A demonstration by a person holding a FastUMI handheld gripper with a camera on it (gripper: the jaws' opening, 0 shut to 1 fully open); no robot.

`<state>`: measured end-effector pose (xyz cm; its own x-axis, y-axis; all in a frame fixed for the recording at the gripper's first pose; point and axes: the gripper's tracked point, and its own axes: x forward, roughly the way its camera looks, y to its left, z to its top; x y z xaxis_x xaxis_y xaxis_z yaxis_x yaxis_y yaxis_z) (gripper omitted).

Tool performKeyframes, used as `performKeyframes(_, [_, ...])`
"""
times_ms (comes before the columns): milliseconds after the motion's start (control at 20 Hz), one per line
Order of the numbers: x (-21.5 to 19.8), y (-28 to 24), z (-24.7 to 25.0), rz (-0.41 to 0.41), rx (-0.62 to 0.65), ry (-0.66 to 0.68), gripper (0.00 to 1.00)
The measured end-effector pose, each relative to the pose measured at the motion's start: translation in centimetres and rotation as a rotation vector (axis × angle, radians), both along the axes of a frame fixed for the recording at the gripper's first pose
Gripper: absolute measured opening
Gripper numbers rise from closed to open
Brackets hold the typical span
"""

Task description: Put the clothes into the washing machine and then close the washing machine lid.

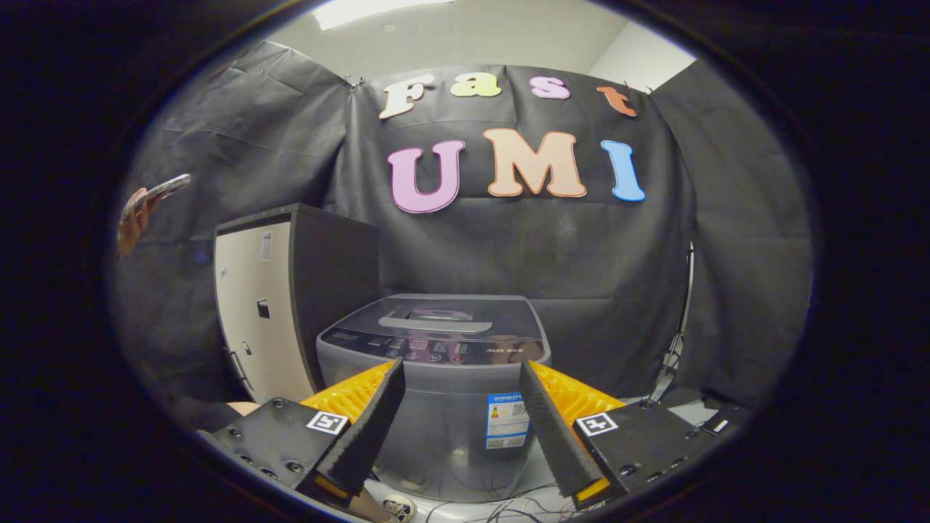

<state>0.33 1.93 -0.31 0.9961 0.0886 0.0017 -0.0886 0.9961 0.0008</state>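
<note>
Nearest my camera, the gripper has its two black ribbed fingers spread wide apart with nothing between them; each finger is backed by an orange part, and each black base plate carries a square black-and-white marker.

Just beyond the fingers, seen through the gap between them, stands the washing machine, a grey top-loader. Its lid lies flat and closed, with a lighter handle bar across it. Along the near edge of the top runs a dark control panel with small buttons; at its right end I make out pale letters that look like "AUX", though they are too small for me to be sure. A blue and white sticker sits on the front wall.

Left of the machine stands a cabinet with a cream door and dark side. Far left, a hand holds up a phone. Cables trail on the floor at the machine's foot.
</note>
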Motion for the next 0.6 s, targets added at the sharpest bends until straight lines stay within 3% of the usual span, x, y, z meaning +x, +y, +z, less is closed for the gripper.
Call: performKeyframes(600, [-0.15,-0.06,0.00,0.000,0.000,0.001,0.98])
